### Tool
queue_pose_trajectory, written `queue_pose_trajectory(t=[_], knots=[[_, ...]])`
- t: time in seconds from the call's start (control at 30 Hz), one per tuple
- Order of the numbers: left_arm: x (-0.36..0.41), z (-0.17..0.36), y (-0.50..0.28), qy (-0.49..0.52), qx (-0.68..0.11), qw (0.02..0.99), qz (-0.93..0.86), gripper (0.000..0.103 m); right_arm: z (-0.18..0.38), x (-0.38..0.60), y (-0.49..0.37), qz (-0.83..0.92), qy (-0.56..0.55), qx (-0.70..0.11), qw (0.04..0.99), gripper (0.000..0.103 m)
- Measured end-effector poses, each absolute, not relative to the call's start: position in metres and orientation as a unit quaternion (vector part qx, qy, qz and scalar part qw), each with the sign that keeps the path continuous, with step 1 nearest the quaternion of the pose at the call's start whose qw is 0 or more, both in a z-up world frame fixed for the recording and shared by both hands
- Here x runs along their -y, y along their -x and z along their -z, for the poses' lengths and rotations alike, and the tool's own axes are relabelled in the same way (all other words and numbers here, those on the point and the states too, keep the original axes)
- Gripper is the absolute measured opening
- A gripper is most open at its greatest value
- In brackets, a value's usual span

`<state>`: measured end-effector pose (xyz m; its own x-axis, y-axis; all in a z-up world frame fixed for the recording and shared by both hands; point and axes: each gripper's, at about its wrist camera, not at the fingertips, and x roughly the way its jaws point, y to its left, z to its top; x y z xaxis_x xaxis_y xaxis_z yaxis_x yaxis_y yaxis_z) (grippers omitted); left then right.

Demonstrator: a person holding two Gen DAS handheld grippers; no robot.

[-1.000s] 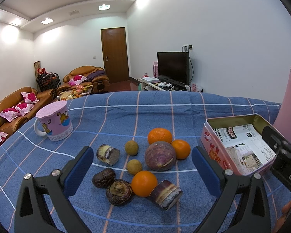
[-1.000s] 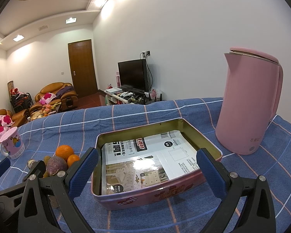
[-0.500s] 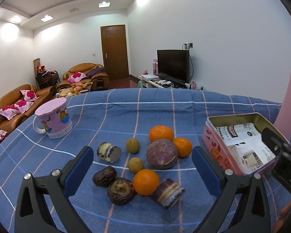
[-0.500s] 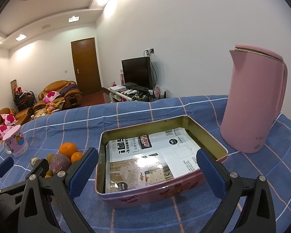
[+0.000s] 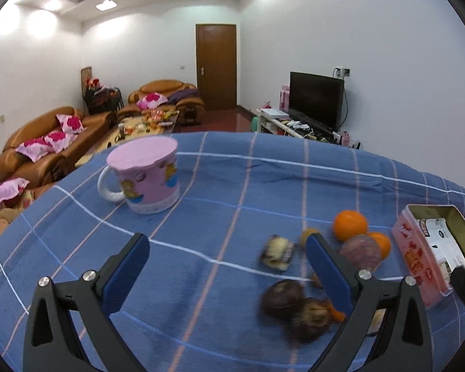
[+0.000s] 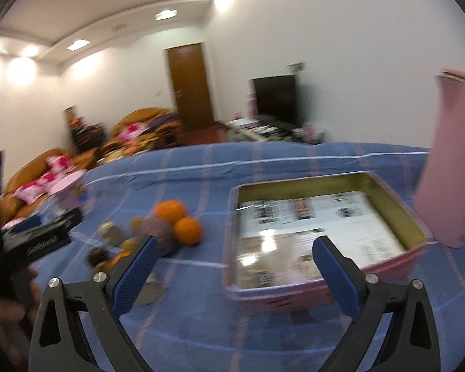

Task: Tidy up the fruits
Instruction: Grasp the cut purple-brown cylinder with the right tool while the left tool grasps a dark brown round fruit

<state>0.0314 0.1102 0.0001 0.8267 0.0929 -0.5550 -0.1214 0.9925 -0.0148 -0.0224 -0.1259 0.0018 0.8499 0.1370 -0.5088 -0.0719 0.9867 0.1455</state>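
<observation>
Nearest, left tool (image 5: 228,259) gaping wide, gripping nothing, hovering over bare blue checked tabletop (image 5: 220,186) with the fruit off toward its right finger. Right tool (image 6: 232,259) likewise spread wide and empty, aimed between fruit and tin. Just beyond, a loose cluster: dark wrinkled fruits (image 5: 283,299), a cut cylindrical piece (image 5: 277,252), a purple round fruit (image 5: 359,252), oranges (image 5: 350,224) touching it. Open pink tin (image 6: 325,288), paper-lined and holding no fruit, beside the cluster; pink kettle (image 6: 449,161) behind it. Farther left, pink mug (image 5: 144,178). Judged: approach stage, nothing sorted yet. Next calls for centring one tool over a single fruit, lowering, closing gently.
</observation>
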Motion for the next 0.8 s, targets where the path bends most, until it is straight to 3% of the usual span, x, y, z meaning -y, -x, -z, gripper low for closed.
queue_pose_trajectory(t=[0.17, 0.43, 0.63, 0.7, 0.8], knots=[[-0.128, 0.005, -0.033, 0.024, -0.297, 0.953, -0.051, 0.102, 0.011, 0.084, 0.011, -0.139, -0.021, -0.32, 0.937, 0.083], [-0.132, 0.014, -0.037, 0.02, -0.328, 0.944, -0.02, 0.101, 0.038, 0.046, -0.023, -0.144, 0.03, -0.411, 0.9, 0.079], [-0.112, 0.017, -0.035, 0.005, -0.343, 0.938, 0.041, 0.098, 0.047, 0.044, -0.029, -0.157, 0.034, -0.433, 0.887, 0.058], [-0.104, 0.018, -0.034, -0.009, -0.346, 0.937, 0.051, 0.096, 0.047, 0.043, -0.026, -0.164, 0.035, -0.431, 0.887, 0.045], [-0.097, 0.021, -0.033, -0.01, -0.355, 0.932, 0.072, 0.094, 0.046, 0.047, -0.024, -0.165, 0.028, -0.429, 0.888, 0.043]])
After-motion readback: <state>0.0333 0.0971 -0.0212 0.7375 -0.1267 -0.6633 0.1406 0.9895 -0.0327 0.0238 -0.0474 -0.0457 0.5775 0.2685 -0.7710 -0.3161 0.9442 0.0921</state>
